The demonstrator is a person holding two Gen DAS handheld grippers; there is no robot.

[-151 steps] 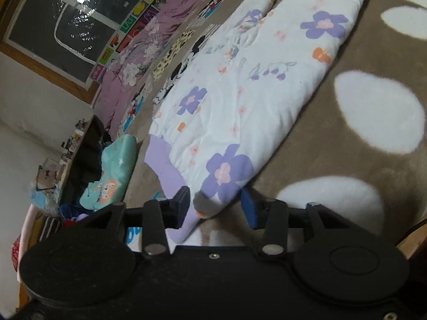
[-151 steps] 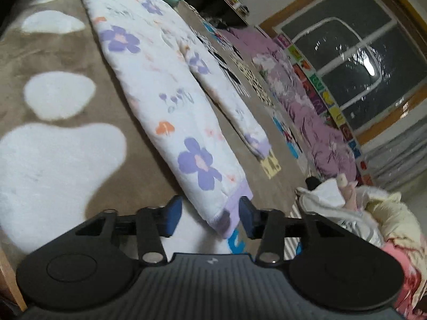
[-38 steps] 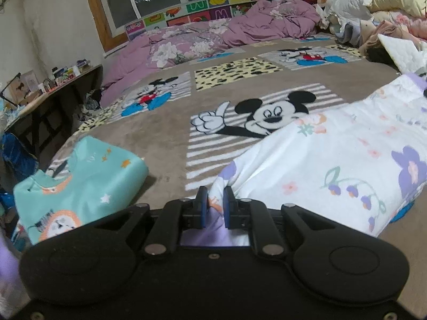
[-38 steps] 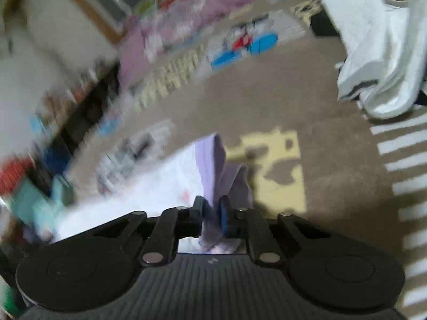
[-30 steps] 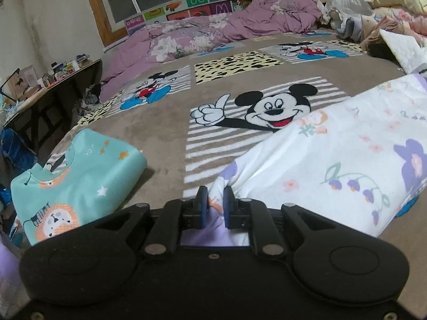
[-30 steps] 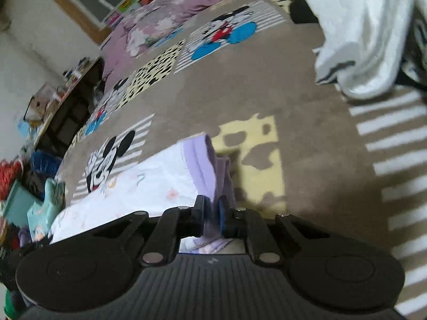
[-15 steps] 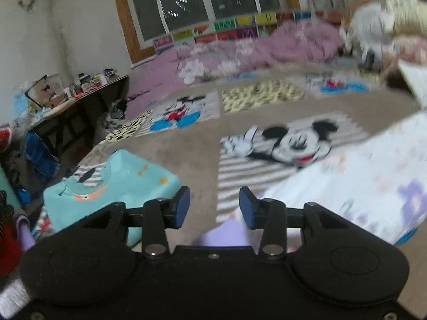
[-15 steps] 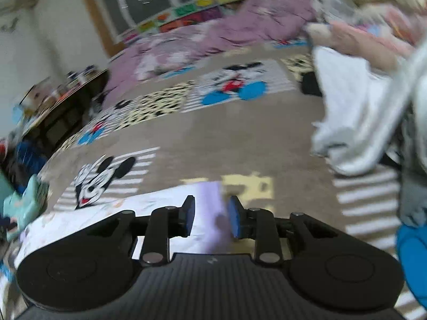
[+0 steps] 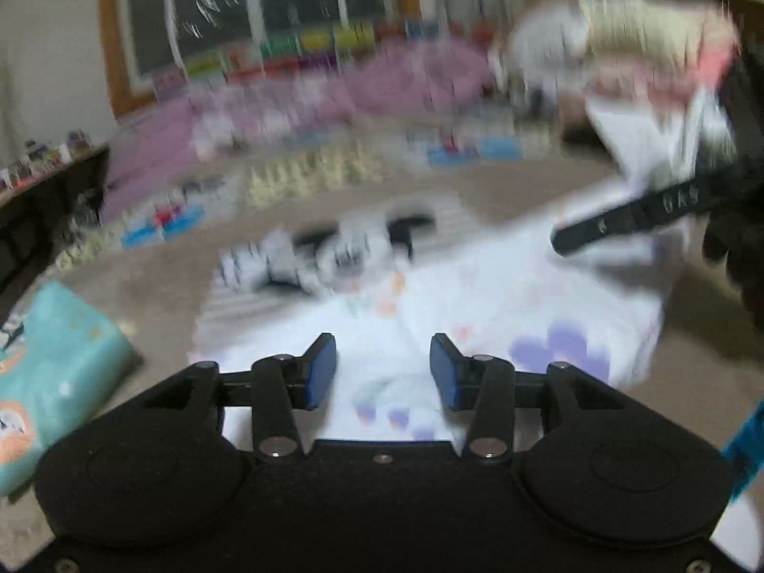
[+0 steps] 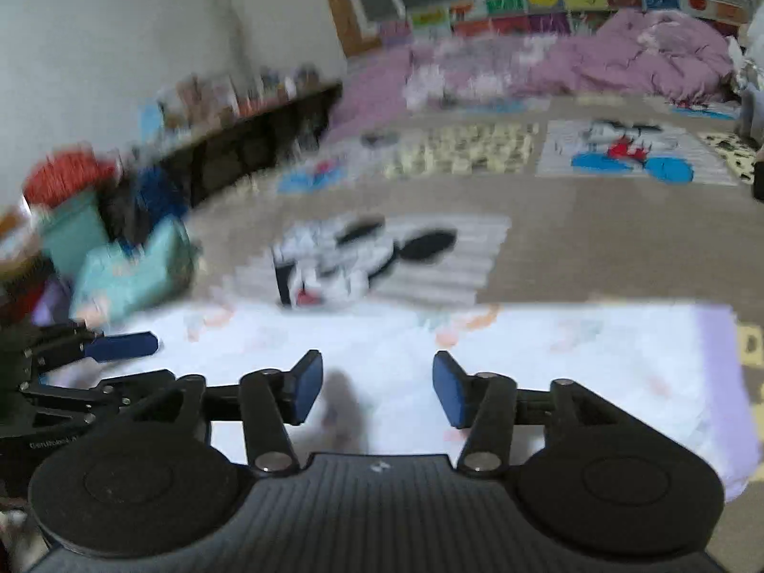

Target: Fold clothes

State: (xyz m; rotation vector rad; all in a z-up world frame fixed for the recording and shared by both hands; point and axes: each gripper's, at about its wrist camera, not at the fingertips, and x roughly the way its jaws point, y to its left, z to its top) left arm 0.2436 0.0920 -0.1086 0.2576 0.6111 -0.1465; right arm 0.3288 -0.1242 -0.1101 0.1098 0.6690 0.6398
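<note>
Both the left gripper point(image 9: 382, 372) and the right gripper point(image 10: 372, 389) hang with jaws spread, grasping nothing. The white floral garment point(image 10: 549, 358) lies flat on the brown blanket point(image 10: 597, 238), lilac cuff point(image 10: 721, 363) at its right end. Both views are blurred. Judgement: for the next fold, each gripper should pinch an edge squarely through all layers and both lift evenly.

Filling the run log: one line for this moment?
left claw: open, empty | right claw: open, empty | floral garment: flat on blanket
</note>
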